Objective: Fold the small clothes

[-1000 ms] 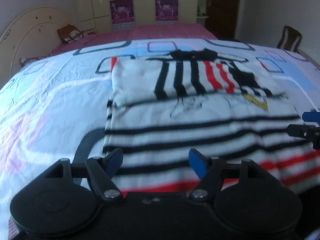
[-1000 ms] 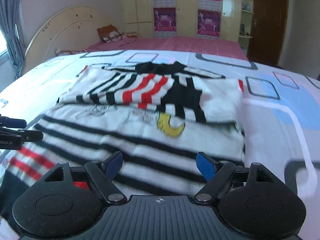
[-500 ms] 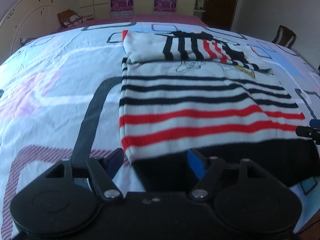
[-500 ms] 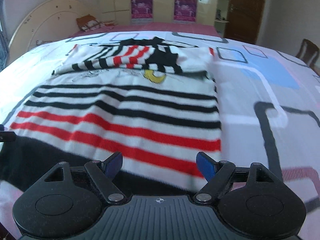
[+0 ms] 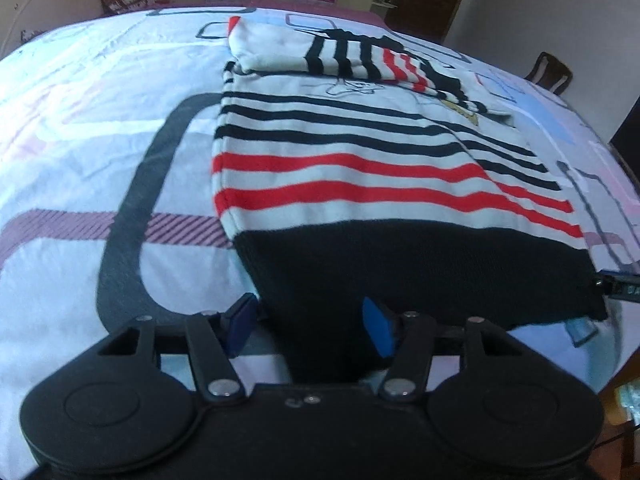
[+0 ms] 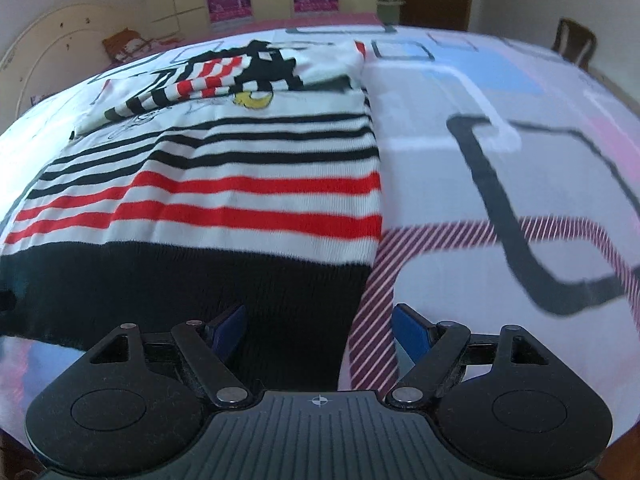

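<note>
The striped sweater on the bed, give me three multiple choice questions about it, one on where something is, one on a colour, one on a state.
1. Which part of the sweater lies nearest the left gripper?
A. black hem band
B. collar
C. folded sleeves

2. What colour are the two broad stripes just above the black hem band?
A. yellow
B. red
C. blue

3. How do the sleeves lie?
A. hanging off the bed
B. spread out sideways
C. folded across the chest

Answers: 1 A, the black hem band lies between its closing jaws. 2 B, both show red. 3 C, they cross the upper front.
</note>
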Motion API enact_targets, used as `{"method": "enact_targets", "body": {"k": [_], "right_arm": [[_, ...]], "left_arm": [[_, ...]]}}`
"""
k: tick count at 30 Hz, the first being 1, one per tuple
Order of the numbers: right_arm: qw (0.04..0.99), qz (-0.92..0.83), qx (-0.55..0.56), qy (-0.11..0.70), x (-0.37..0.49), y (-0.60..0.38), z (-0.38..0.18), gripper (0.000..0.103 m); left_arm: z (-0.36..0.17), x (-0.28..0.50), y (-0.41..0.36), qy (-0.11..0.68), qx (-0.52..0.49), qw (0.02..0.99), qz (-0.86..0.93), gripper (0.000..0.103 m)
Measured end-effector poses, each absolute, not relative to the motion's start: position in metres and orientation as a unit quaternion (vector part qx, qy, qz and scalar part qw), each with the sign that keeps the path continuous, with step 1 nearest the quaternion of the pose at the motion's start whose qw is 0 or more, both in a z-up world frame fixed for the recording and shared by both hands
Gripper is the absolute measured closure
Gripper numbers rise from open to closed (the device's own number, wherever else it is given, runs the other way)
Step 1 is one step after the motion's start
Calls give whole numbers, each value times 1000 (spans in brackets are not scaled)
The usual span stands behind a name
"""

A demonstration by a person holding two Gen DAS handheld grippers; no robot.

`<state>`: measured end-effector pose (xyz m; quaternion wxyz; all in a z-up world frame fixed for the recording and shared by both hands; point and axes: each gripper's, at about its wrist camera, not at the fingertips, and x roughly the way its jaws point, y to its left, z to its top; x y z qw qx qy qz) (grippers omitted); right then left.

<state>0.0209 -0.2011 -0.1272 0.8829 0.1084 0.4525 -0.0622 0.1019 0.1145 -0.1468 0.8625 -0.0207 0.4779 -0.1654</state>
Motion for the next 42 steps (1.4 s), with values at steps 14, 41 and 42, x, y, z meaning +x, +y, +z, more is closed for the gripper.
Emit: {"method": "enact_targets", "body": {"k": [14, 41, 42], "right_arm": [[887, -30, 148, 437, 23, -201, -107, 94], [919, -27, 233, 317, 307, -289, -53, 99], [917, -29, 236, 320, 319, -293, -57, 99]], "left_arm": [[-129, 106, 120, 463, -69, 859, -207, 94], [-67, 363, 67, 332, -108, 920, -178, 95], [-70, 372, 65, 333, -106, 920, -177, 95]]}}
